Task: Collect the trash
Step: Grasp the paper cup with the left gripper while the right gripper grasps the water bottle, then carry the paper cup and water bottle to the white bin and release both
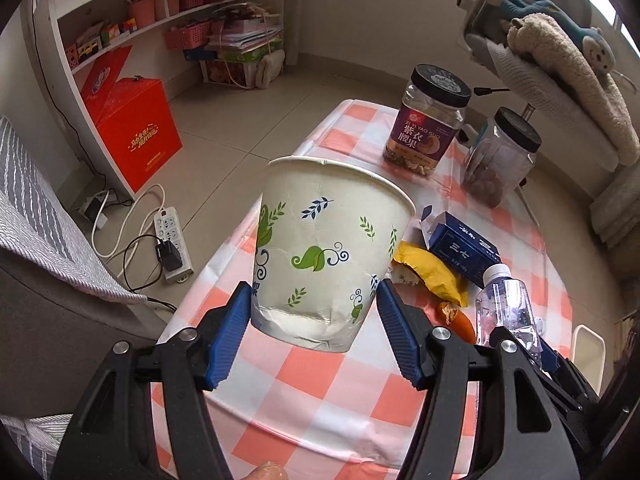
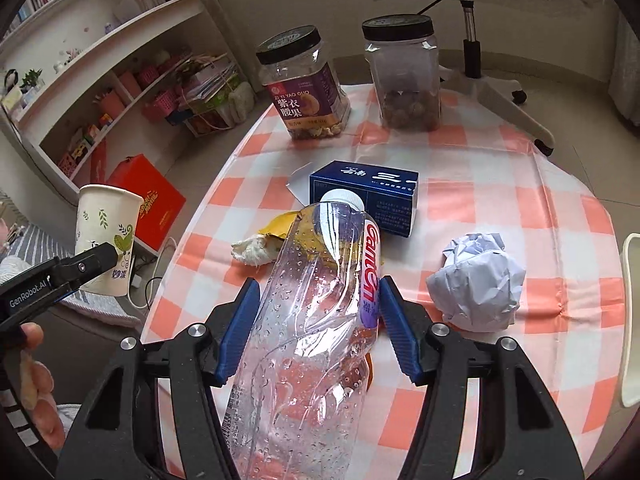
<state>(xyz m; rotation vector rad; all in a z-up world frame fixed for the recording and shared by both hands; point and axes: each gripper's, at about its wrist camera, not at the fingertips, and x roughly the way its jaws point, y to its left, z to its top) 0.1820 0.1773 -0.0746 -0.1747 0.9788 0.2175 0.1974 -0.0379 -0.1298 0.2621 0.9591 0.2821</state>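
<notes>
My left gripper [image 1: 314, 298] is shut on a white paper cup [image 1: 324, 248] with green leaf print, held upright above the table's left edge; the cup also shows in the right wrist view [image 2: 106, 236]. My right gripper [image 2: 316, 296] is shut on a clear plastic bottle [image 2: 312, 320] with a white cap, held above the checked table [image 2: 520, 200]. The bottle also shows in the left wrist view [image 1: 506, 308]. On the table lie a yellow wrapper [image 1: 430, 270], a blue carton [image 2: 372, 196], a crumpled paper ball [image 2: 476, 280] and an orange scrap [image 1: 456, 318].
Two black-lidded jars, one purple-labelled [image 2: 306, 88] and one clear [image 2: 404, 76], stand at the table's far end. A white tray rim [image 2: 630, 320] is at the right edge. A red box [image 1: 136, 132], power strip [image 1: 172, 240] and shelves are on the left, an office chair [image 2: 476, 64] behind.
</notes>
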